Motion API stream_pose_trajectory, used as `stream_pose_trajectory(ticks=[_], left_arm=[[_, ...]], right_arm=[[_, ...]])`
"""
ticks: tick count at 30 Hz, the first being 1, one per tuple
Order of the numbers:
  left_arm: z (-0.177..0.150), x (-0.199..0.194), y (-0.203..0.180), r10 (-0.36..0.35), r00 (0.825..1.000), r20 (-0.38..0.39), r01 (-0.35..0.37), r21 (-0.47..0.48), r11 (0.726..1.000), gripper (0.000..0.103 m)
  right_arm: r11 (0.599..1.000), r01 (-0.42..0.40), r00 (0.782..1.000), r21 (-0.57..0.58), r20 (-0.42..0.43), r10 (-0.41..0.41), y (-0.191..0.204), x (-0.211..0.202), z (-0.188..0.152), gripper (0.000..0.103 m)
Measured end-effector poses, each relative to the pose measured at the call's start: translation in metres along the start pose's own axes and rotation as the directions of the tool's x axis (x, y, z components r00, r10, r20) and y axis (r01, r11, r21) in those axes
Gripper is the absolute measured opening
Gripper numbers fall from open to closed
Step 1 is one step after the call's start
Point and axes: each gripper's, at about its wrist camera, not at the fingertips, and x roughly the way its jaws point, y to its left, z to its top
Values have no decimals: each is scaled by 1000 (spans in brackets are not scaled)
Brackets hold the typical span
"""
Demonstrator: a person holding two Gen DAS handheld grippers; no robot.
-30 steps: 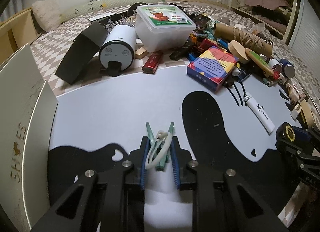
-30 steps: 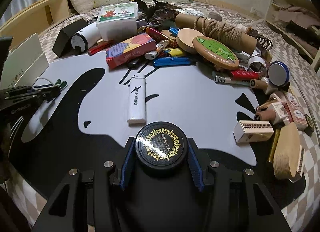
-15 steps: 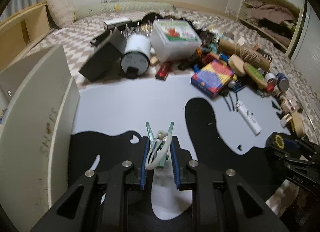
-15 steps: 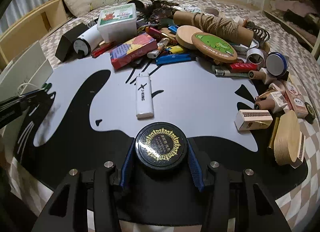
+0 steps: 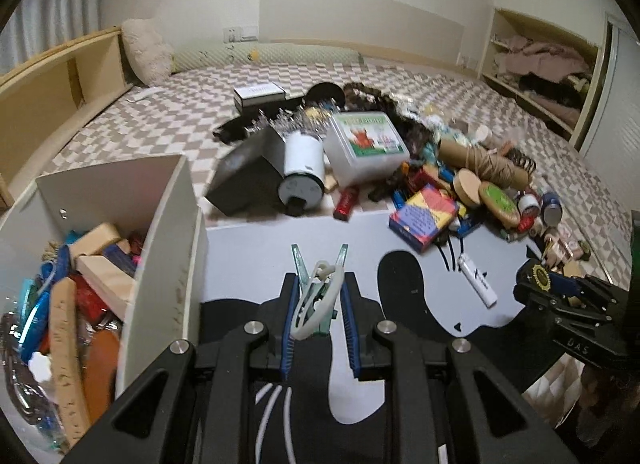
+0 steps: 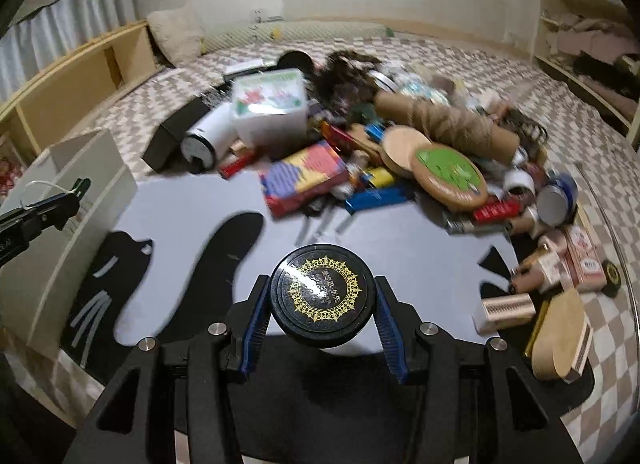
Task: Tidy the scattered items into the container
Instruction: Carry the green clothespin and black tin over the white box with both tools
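Now the left gripper [image 5: 318, 304] is closed as far as it goes on a green clothes peg [image 5: 316, 296], which has a loop of white cord [image 5: 316, 304] around it; the two tips of the peg stick out forward past the blue pads. This gripper hangs above the grey and black mat [image 5: 248, 248], just beside the white container [image 5: 168, 248], which stands at the left edge of the mat. The container already holds many things, among them wooden blocks [image 5: 100, 264], blue items and a long cork-coloured strip [image 5: 64, 344], and the peg is not over its opening but to the right of its near wall. The right gripper [image 6: 322, 300] is partly open and grips a round black tin [image 6: 323, 295] with a gold ornament on its lid; both blue pads press on the sides of the tin, which is lifted off the mat. In the left wrist view the same tin shows at the far right, well apart from the container. On the mat between the two grippers lies a white lighter [image 5: 478, 280]. Behind it the scattered pile covers the checked bedcover: a colourful box [image 6: 304, 179], a clear plastic box [image 6: 272, 111] with a green label, a white cylinder [image 6: 208, 139], a cardboard tube wound with twine [image 6: 448, 123] and round wooden lids [image 6: 448, 175].
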Motion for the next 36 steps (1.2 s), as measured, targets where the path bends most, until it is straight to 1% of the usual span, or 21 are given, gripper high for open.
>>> stream_pose_trajectory(ticks=[4,8,14,16,20,25,28,36], left_arm=[[6,-10,11,2,1000,13,-2,-29,1000,21],[10,-18,21,50,998,34,-49,-28,998,21],[11,-29,47,94,994,47,-90,-68,994,21],[11,-35,57,119,991,56,-115,-78,990,21],[11,-49,81,170,983,66,-161,-119,980,21],[8,-64,108,206,975,78,-190,-171,967,21],[6,-73,123,228,970,81,-208,-202,957,21],[2,-90,147,287,953,95,-259,-237,936,21]], right_arm=[[999,-49,998,-24,32,50,22,-7,17,51],[995,-81,995,-58,61,85,44,-13,33,51],[985,-133,985,-109,93,144,79,-16,55,51],[981,-151,982,-125,99,164,91,-17,62,51],[968,-193,973,-158,98,210,119,-15,71,51],[950,-243,959,-198,97,266,152,-15,78,51],[938,-284,948,-198,86,305,167,-13,82,51],[914,-321,935,-247,70,347,208,-9,91,51]])
